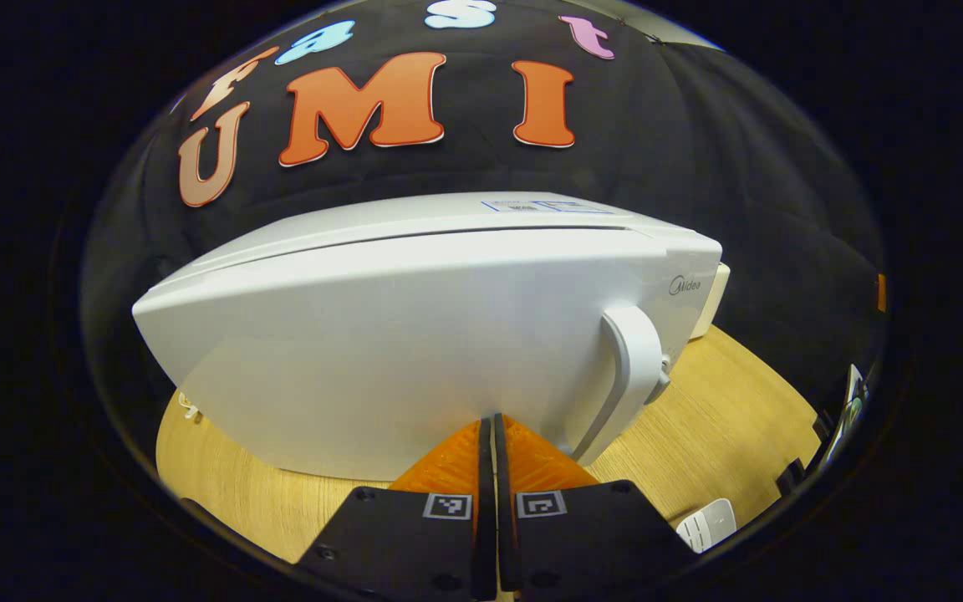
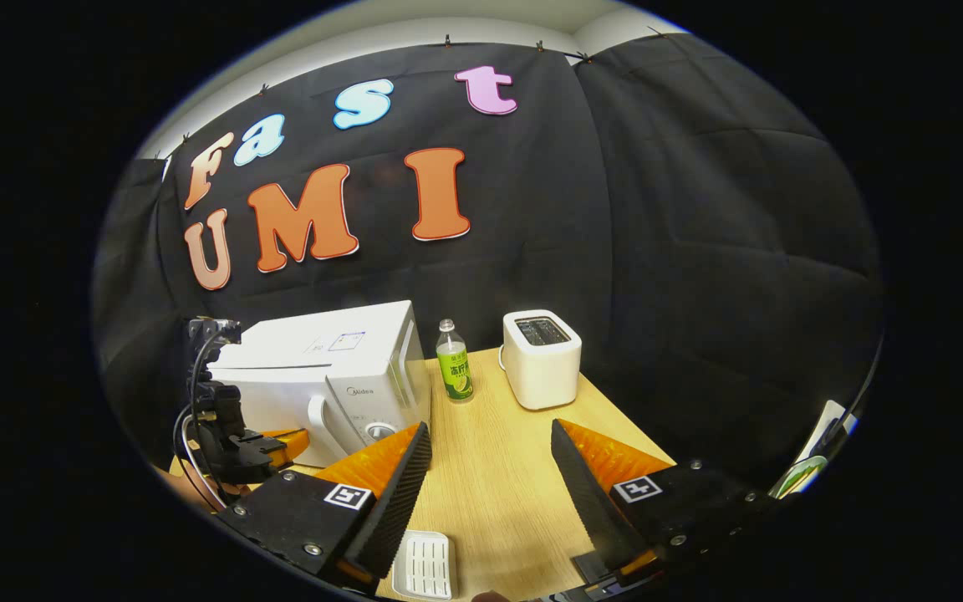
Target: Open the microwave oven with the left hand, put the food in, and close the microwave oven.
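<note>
A: With the microwave oven [image 1: 415, 334] taken as the reference, where does the left gripper [image 1: 494, 422] sit?

B: Directly in front of the closed door, fingertips against or just short of the door face; contact cannot be confirmed. Its two fingers are pressed together with nothing between them. The door handle [image 1: 632, 368] lies just to the right of the fingertips in the left gripper view, apart from them.

A: How does that gripper appear from the other camera?

B: In the right gripper view the left gripper [image 2: 281, 441] is seen at the front of the microwave oven [image 2: 323, 376], low against the door, left of the handle [image 2: 320, 426].

A: State of the right gripper [image 2: 490, 443]?

B: Spread wide, holding nothing. It stands well in front of the microwave oven and off toward its control-panel side, above bare table [image 2: 490, 485].

A: Position of the food item?

B: A small white tray [image 2: 423, 564] lies on the table in front of the microwave oven, beneath the right gripper's fingers; whether it carries anything cannot be determined. The same tray [image 1: 707, 525] shows low in the left gripper view.

A: Other items?

B: A green-labelled bottle [image 2: 454, 361] stands just beside the microwave oven's control-panel side, and a white toaster [image 2: 542, 358] stands beyond the bottle.
</note>
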Motion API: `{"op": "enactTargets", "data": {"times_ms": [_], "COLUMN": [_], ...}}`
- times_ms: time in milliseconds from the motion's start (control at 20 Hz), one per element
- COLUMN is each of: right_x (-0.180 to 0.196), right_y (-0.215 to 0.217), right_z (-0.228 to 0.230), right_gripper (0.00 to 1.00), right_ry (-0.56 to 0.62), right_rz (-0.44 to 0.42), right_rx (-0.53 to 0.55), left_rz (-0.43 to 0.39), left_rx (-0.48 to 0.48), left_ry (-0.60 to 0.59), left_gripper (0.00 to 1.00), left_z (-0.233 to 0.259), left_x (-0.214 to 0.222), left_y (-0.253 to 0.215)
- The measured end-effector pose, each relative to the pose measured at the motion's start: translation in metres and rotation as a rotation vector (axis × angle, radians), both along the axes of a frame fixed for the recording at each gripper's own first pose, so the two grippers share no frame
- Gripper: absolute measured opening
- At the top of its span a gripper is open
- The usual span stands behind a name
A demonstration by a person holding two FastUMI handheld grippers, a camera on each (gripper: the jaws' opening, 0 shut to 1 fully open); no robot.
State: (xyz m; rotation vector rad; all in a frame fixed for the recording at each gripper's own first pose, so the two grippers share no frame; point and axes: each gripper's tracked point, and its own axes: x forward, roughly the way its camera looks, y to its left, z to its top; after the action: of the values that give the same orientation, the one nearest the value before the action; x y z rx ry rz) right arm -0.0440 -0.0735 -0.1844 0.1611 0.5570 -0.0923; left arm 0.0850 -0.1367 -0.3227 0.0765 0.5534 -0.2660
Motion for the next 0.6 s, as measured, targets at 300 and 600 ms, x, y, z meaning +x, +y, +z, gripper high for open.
{"op": "enactTargets", "data": {"times_ms": [300,600], "right_x": [0.012,0.037], "right_y": [0.011,0.034], "right_z": [0.006,0.032], "right_gripper": [0.9,0.89], "right_ry": [-0.017,-0.085], "right_rz": [0.036,0.089], "right_rx": [0.0,0.006], "left_rz": [-0.015,-0.015], "left_rx": [0.051,0.051], "left_ry": [-0.049,-0.25], "left_gripper": [0.05,0.06], "left_z": [0.012,0.123], "left_x": [-0.004,-0.017], "left_y": [0.001,0.03]}}
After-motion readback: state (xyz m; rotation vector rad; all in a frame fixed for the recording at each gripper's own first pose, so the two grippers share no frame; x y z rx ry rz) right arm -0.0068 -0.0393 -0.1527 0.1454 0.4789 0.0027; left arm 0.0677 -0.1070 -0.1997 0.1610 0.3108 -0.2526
